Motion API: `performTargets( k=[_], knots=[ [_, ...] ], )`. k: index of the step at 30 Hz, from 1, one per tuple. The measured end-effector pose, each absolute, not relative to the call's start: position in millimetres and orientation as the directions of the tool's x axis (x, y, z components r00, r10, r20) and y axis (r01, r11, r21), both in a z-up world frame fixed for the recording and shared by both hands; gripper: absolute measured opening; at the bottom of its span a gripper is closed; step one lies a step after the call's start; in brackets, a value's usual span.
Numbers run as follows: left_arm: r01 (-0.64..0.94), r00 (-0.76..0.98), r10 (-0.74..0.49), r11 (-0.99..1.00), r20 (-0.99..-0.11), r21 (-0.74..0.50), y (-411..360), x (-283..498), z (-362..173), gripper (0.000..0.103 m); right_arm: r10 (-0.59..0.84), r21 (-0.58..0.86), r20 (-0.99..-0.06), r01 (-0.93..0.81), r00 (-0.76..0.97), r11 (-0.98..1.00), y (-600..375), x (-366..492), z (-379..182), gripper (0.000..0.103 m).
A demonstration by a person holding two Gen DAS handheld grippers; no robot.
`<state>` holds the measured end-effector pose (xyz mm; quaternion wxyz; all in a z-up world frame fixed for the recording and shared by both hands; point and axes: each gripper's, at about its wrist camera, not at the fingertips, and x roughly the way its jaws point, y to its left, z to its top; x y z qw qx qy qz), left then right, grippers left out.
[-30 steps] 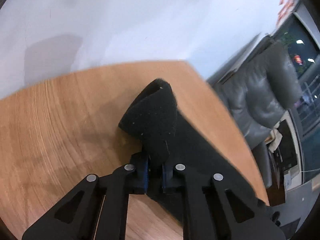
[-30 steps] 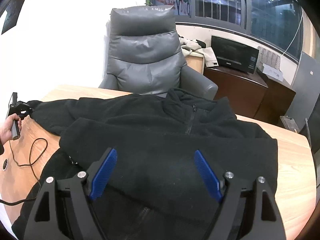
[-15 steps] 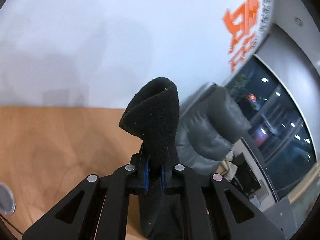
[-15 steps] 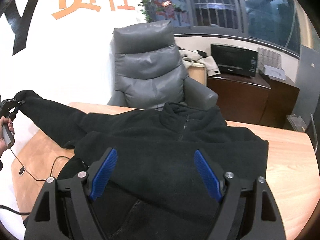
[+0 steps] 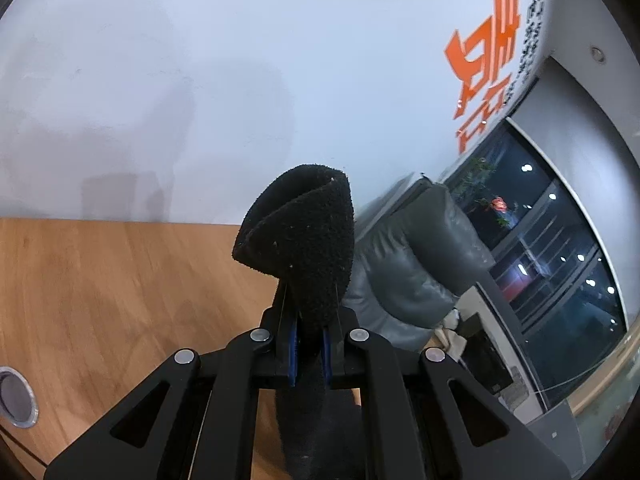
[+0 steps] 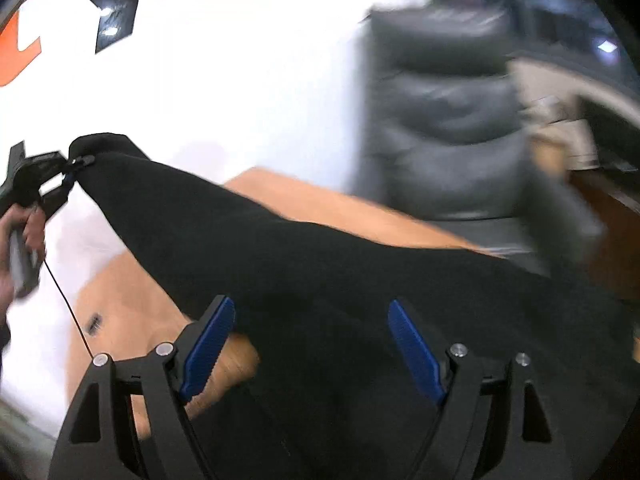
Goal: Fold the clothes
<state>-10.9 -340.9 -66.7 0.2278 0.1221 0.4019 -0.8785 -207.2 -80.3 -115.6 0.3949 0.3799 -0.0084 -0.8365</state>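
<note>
Right wrist view is all motion blur, so the grey armchair (image 6: 448, 120) is just a smear. The black jacket (image 6: 360, 300) runs off the bottom edge and hides most of the bench (image 6: 120, 312).

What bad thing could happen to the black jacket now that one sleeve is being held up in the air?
The left gripper pinches only the sleeve cuff, so the fleece could slip out if pulled harder. The right gripper is open above the black jacket and holds nothing, so the body might drag across the wooden table. The thin cable hanging from the left gripper could catch on the sleeve.
</note>
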Motion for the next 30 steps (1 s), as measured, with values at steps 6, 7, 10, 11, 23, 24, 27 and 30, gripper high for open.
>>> performTargets(
  k=[6,7,10,11,23,24,27,30],
  knots=[
    [0.457,-0.886,-0.247,-0.605,-0.392,-0.652,-343,-6,-69,0.007,-0.562,0.332,-0.783,0.585,-0.266,-0.740,-182,-270,-191,0.068],
    [0.430,-0.899,-0.228,-0.626,-0.374,-0.651,-336,-9,-64,0.007,-0.586,0.342,-0.752,0.580,-0.303,-0.739,-165,-260,-181,0.067],
    [0.323,-0.939,-0.145,-0.686,-0.312,-0.652,-298,-23,-39,0.007,-0.644,0.373,-0.645,0.567,-0.411,-0.735,-114,-231,-149,0.068],
    [0.280,-0.951,-0.111,-0.710,-0.289,-0.647,-280,-29,-29,0.007,-0.660,0.383,-0.605,0.563,-0.445,-0.732,-98,-221,-139,0.069],
    [-0.176,-0.856,0.414,-0.796,-0.310,-0.579,32,-93,-36,0.008,-0.472,0.272,-0.406,0.390,-0.782,-0.880,167,-52,-7,0.094],
    [-0.194,-0.837,0.439,-0.797,-0.326,-0.573,56,-95,-46,0.008,-0.456,0.276,-0.409,0.369,-0.790,-0.887,183,-44,-5,0.094],
    [-0.238,-0.772,0.500,-0.799,-0.391,-0.552,128,-101,-81,0.008,-0.425,0.332,-0.404,0.303,-0.810,-0.893,234,-28,-10,0.094],
    [-0.270,-0.703,0.553,-0.789,-0.447,-0.551,184,-100,-115,0.008,-0.411,0.416,-0.425,0.229,-0.806,-0.880,278,-26,-25,0.095]
  ],
)
